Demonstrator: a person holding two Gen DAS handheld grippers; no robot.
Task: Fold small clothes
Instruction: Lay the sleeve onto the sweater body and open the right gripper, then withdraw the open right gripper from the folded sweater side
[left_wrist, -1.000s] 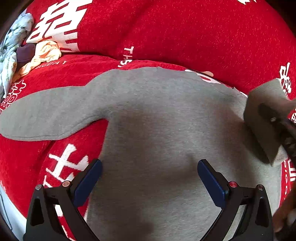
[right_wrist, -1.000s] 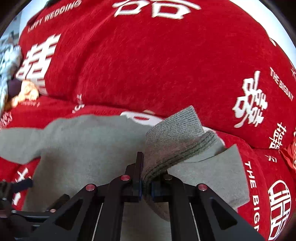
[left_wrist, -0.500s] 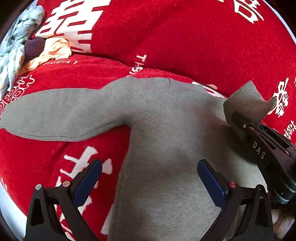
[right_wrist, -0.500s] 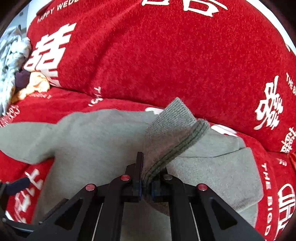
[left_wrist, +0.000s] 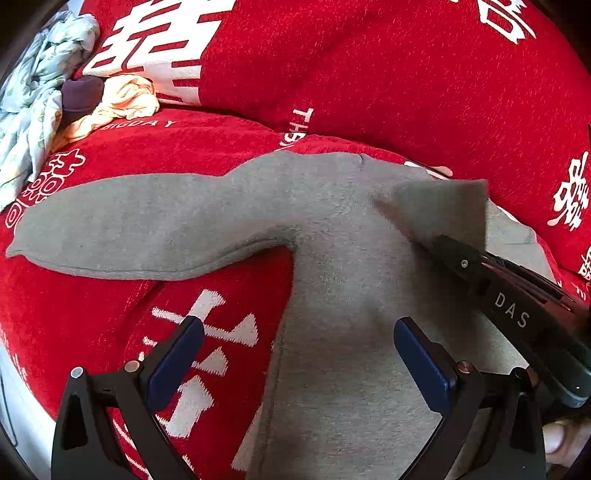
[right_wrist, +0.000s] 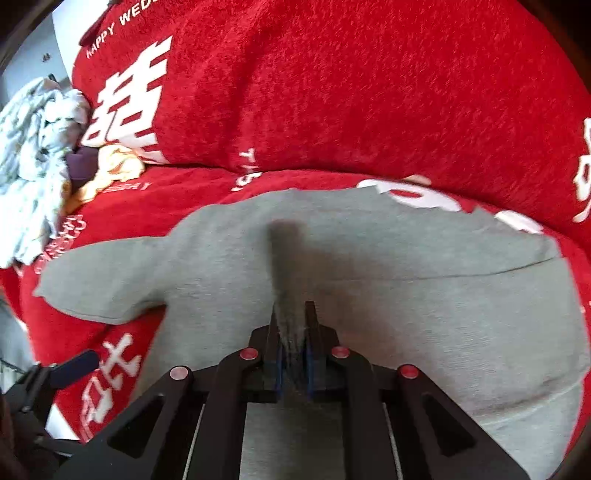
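A red plush cover (left_wrist: 369, 74) with white characters and lettering drapes a sofa's seat and backrest; a heap of crumpled clothes (left_wrist: 40, 96) lies at the far left end.

Compared with a second ago, the right gripper (right_wrist: 293, 325) has carried the ribbed cuff (right_wrist: 290, 288) from the garment's right edge in over its body and tipped lower. Earlier the cuff stood up as a thick roll above the jaws; now it lies stretched forward and blurred. The jaws, clamped tight before, have just been opening a little, and the cuff is between the blue pads, which stand a narrow gap apart with the fabric filling it. In the left wrist view the folded sleeve (left_wrist: 443, 206) now lies across the upper chest, nearer the middle than before. The left gripper (left_wrist: 295, 354) has slid sideways: its left finger, formerly at the garment's side edge, is now over bare red cover. Its jaws stand wide apart with nothing between them.

The grey sweatshirt (left_wrist: 351, 295) lies flat on the seat cushion. Its other sleeve (left_wrist: 129, 229) is spread straight out to the left.
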